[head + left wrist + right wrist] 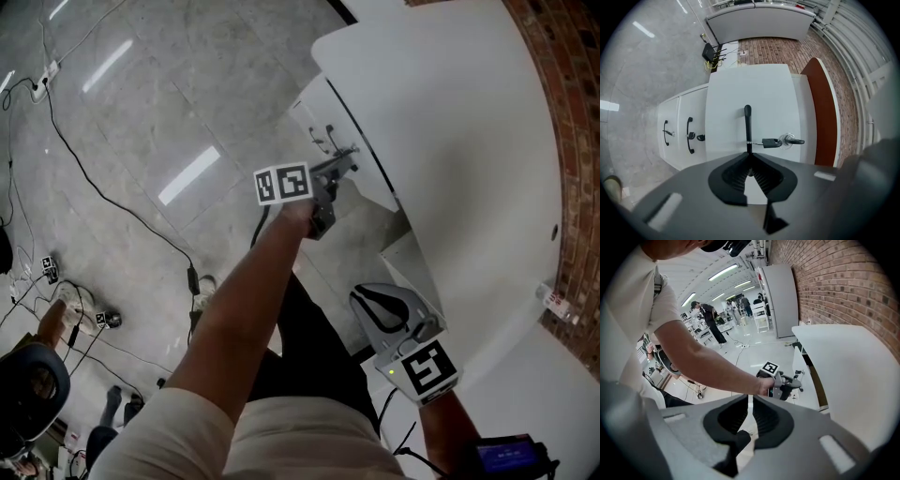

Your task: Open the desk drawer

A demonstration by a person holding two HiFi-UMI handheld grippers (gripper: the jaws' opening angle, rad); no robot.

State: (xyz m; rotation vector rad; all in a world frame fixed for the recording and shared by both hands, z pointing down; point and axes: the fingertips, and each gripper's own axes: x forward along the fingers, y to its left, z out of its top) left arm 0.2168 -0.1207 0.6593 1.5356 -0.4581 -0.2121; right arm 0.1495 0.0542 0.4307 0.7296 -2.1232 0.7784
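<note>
The white drawer front (754,98) fills the middle of the left gripper view, with a slim black handle (747,123) and a key in its lock (782,140). My left gripper (748,154) is shut on the near end of that handle. Seen from the head view, the left gripper (347,163) reaches level to the drawer under the white desk top (450,112). My right gripper (367,300) hangs lower by the desk edge, pointing down. In its own view the right gripper (751,401) is shut with nothing between the pads, and the left gripper (785,386) shows beyond it.
Two more drawer fronts with black handles (689,136) sit beside the gripped one. A brick wall (572,141) runs behind the desk. Cables (94,178) trail over the grey floor, and a seated person (37,375) is at the lower left. Other people (710,319) stand far off.
</note>
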